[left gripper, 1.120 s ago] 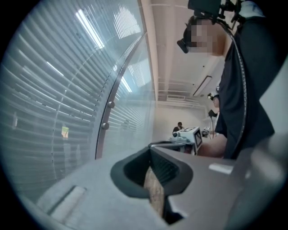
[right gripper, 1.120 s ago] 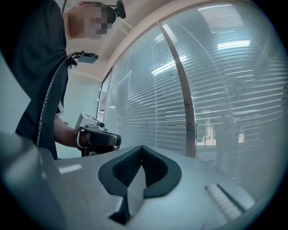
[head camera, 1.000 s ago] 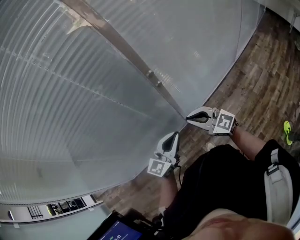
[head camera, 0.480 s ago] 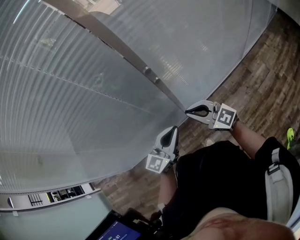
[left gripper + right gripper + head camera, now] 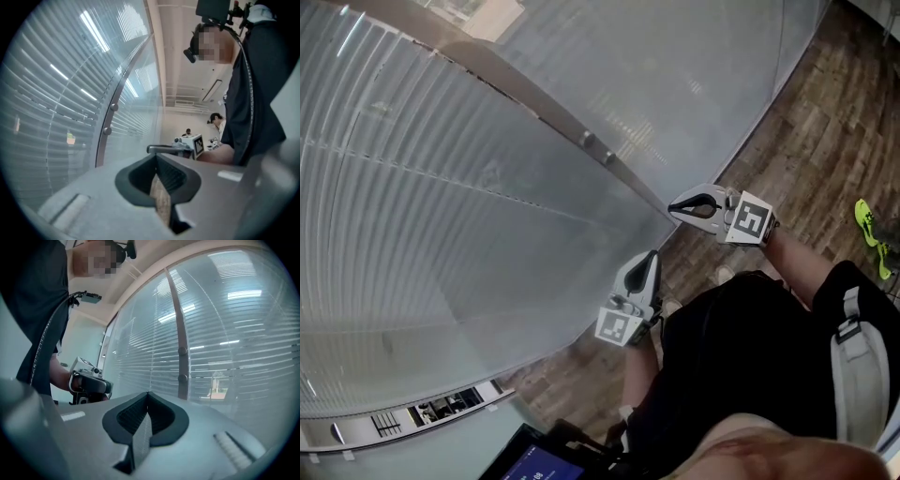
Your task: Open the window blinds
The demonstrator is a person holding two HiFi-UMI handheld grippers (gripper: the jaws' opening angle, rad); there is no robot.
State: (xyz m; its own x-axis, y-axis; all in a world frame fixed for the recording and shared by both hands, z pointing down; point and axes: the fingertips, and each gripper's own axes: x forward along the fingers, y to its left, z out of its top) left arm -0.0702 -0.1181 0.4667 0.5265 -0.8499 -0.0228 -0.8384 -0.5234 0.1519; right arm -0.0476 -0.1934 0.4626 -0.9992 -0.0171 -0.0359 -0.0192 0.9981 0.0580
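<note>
- The blinds (image 5: 441, 216) in front of you are pale grey-white, made of thin horizontal slats in close, even rows.
- They hang lowered, covering the window on both sides of the upright post (image 5: 581, 141) across almost all the height you can see.
- The slats lie level and are not fully shut. In your right gripper view, narrow strips of daylight and blurred shapes from outside show between them.
- Bright streaks of reflected ceiling light lie across their surface.
- A thin line crosses the slats on each side of the post. You cannot tell whether it is a cord or a seam.
</note>
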